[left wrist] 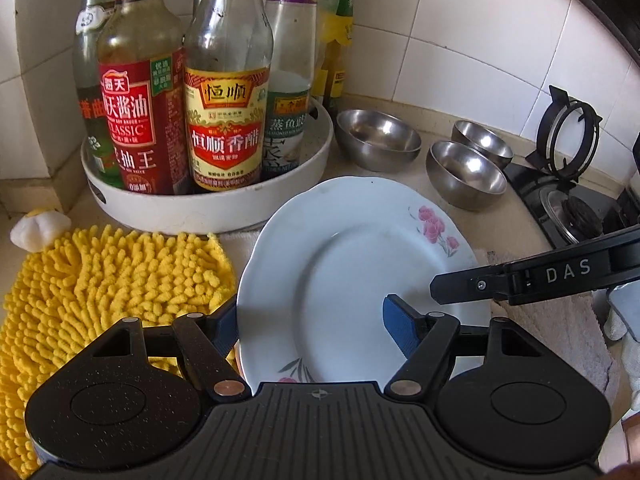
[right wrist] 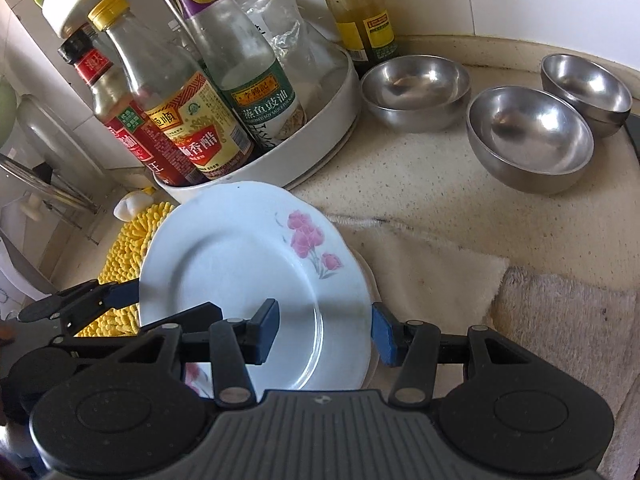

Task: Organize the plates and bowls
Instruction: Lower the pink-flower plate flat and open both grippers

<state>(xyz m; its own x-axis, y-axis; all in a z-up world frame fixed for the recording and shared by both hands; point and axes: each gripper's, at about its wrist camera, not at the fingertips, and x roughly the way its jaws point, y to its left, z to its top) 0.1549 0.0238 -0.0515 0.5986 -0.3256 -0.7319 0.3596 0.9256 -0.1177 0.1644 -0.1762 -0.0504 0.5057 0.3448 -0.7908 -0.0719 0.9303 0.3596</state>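
Observation:
A white plate with pink flowers [left wrist: 352,268] [right wrist: 240,272] is held tilted above the counter, over another white dish whose rim [right wrist: 370,280] shows under its right edge. My left gripper [left wrist: 312,328] is open, its jaws astride the plate's left rim, one pad under it and one over the plate. My right gripper [right wrist: 324,330] is open, its jaws astride the plate's right rim. Three steel bowls stand behind: one [left wrist: 378,140] [right wrist: 416,88] beside the tray, one nearer [left wrist: 466,174] [right wrist: 530,138], one at the far right [left wrist: 482,142] [right wrist: 586,88].
A round white tray [left wrist: 208,204] [right wrist: 320,128] with several sauce bottles stands at the back left. A yellow shaggy mat [left wrist: 100,280] [right wrist: 124,244] lies left. Beige towels [right wrist: 440,272] lie right. A gas stove [left wrist: 568,200] is at the far right.

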